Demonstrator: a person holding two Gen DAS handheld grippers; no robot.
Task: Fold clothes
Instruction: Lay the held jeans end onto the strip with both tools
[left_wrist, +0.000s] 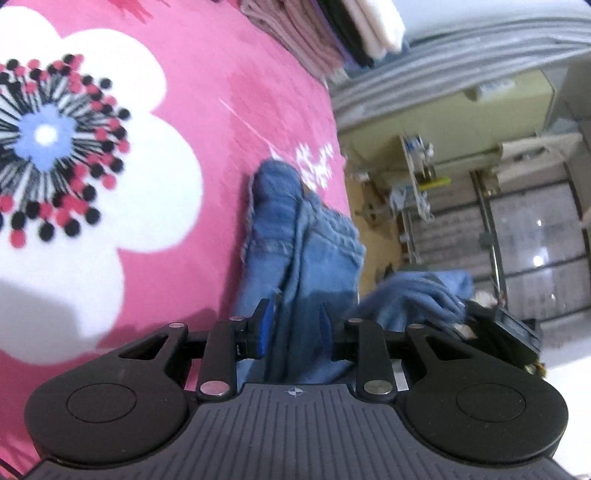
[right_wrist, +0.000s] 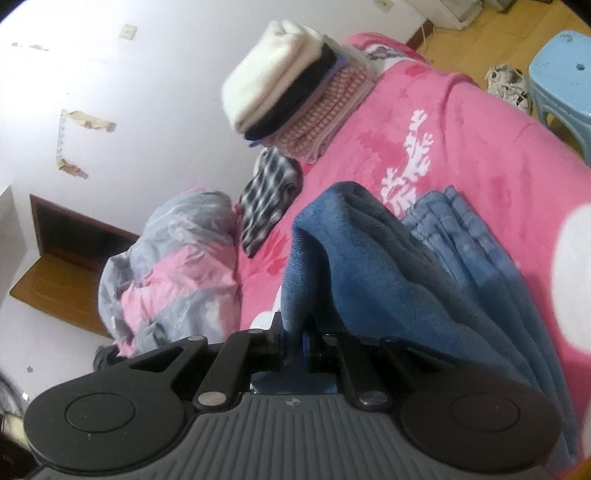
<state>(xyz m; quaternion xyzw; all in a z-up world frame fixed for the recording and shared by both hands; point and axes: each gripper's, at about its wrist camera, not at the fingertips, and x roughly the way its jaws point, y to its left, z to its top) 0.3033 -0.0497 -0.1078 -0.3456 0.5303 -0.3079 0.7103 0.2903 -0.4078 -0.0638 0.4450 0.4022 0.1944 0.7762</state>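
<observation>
Blue jeans held up over a pink flowered blanket on the bed.
The right gripper has its jaws clamped on the denim's fleecy edge; the left gripper has jaws partly apart with jeans fabric between them, pad contact unclear. A stack of folded clothes sits well beyond.

Soft, even indoor light is filling both views. Ahead of the left fingers, the pink flowered fleece blanket is smearing with motion blur; fisheye distortion is bending the edges, and glare is whitening the plain wall.
</observation>
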